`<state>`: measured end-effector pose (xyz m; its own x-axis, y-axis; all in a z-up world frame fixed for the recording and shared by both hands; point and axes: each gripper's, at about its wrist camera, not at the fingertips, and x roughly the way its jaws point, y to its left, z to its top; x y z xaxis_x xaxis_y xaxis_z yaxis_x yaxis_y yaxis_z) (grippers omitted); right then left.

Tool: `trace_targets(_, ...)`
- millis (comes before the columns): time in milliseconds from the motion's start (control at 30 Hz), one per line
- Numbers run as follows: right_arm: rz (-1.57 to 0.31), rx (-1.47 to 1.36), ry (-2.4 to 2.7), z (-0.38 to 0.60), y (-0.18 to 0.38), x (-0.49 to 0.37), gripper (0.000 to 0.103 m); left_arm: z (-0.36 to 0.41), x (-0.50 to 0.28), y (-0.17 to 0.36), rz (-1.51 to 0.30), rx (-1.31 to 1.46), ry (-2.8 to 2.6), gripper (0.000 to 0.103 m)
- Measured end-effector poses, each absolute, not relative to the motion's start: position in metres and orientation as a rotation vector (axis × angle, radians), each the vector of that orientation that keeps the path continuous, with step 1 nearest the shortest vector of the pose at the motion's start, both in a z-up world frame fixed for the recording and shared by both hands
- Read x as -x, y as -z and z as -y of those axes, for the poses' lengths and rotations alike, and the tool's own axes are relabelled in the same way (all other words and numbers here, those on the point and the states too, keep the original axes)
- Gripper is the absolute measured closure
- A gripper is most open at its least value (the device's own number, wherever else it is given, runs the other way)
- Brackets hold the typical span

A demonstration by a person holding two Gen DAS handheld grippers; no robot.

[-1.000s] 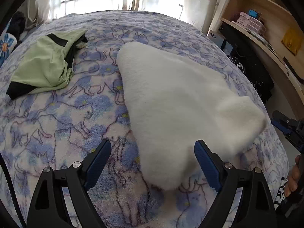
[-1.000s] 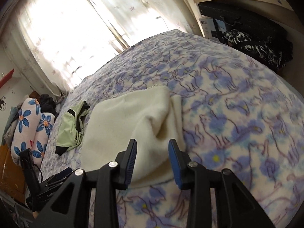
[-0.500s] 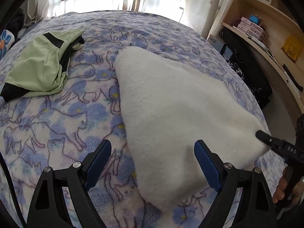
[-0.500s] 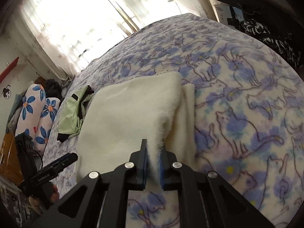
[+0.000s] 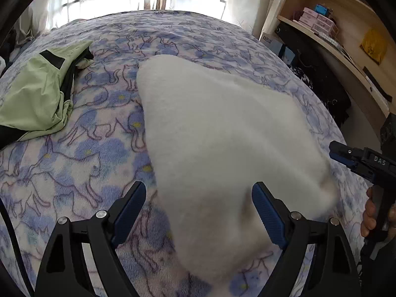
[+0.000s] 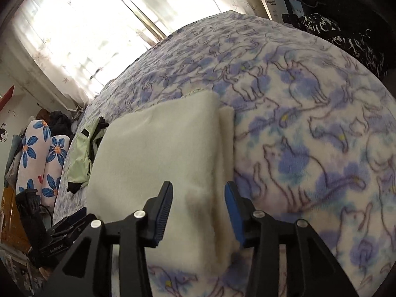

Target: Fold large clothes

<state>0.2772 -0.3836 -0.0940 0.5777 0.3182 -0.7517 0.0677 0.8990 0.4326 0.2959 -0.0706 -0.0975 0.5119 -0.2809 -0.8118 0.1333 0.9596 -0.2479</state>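
My left gripper [image 5: 199, 212] gapes wide over the white fleece blanket [image 5: 222, 133]; my right gripper [image 6: 198, 212] is parted too, straddling its doubled edge. It lies folded on the cat-print bedspread [image 5: 74, 153]: soft, light, floppy, so I'd pinch corners.

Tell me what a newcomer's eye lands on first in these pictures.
First, the folded cream fleece garment lying mid-bed on the blue cat-print blanket, between the open fingers of both the left gripper and the right gripper. Next, the crumpled light-green garment to its left, and the bright curtained window behind the bed.
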Motion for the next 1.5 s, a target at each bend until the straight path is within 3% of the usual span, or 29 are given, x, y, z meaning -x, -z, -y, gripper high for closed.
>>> trace_targets(367,-1.069,-0.559,-0.1,0.393,0.14,-0.38,0.061,0.055,-0.372,0.11,-1.051,0.315,0.251,0.017)
trace_targets(400,-1.057,-0.521,-0.129,0.389,0.138,-0.381,0.08,0.056,-0.375,0.111,-1.054,0.311,0.252,0.017)
trace_targets(433,-1.038,-0.459,-0.127,0.384,0.132,-0.38,0.081,0.059,-0.377,0.111,-1.048,0.303,0.256,0.023)
trace_targets(533,-0.953,-0.414,-0.116,0.384,0.118,-0.361,0.09,0.067,-0.373,0.108,-1.007,0.243,0.259,0.025)
trace_targets(667,-0.998,-0.435,-0.068,0.39,0.147,-0.361,0.087,0.072,-0.367,0.119,-0.972,0.211,0.251,0.023)
trace_targets(767,-1.004,-0.429,-0.042,0.39,0.133,-0.358,0.077,0.072,-0.366,0.113,-0.979,0.199,0.225,0.024)
trace_targets(900,-0.932,-0.309,-0.004,0.373,0.098,-0.332,0.076,0.077,-0.346,0.089,-0.921,0.131,0.203,0.025)
trace_targets(1000,-0.906,-0.265,-0.071,0.353,0.084,-0.308,0.076,0.087,-0.32,0.072,-0.867,0.104,0.26,0.046)
trace_targets(1067,-0.909,-0.254,-0.147,0.335,0.081,-0.293,0.076,0.097,-0.307,0.07,-0.88,0.094,0.299,0.07)
trace_targets(1100,-0.909,-0.234,-0.177,0.324,0.082,-0.285,0.076,0.102,-0.3,0.072,-0.891,0.098,0.317,0.074)
trace_targets(1333,-0.946,-0.023,-0.164,0.285,0.108,-0.262,0.076,0.115,-0.283,0.094,-0.91,0.074,0.318,0.077)
trace_targets(1433,-0.937,-0.081,-0.108,0.316,0.114,-0.263,0.103,0.106,-0.287,0.097,-0.926,0.13,0.34,0.084)
trace_targets(1500,-0.934,-0.178,-0.125,0.336,0.113,-0.26,0.103,0.098,-0.29,0.099,-0.937,0.181,0.361,0.086)
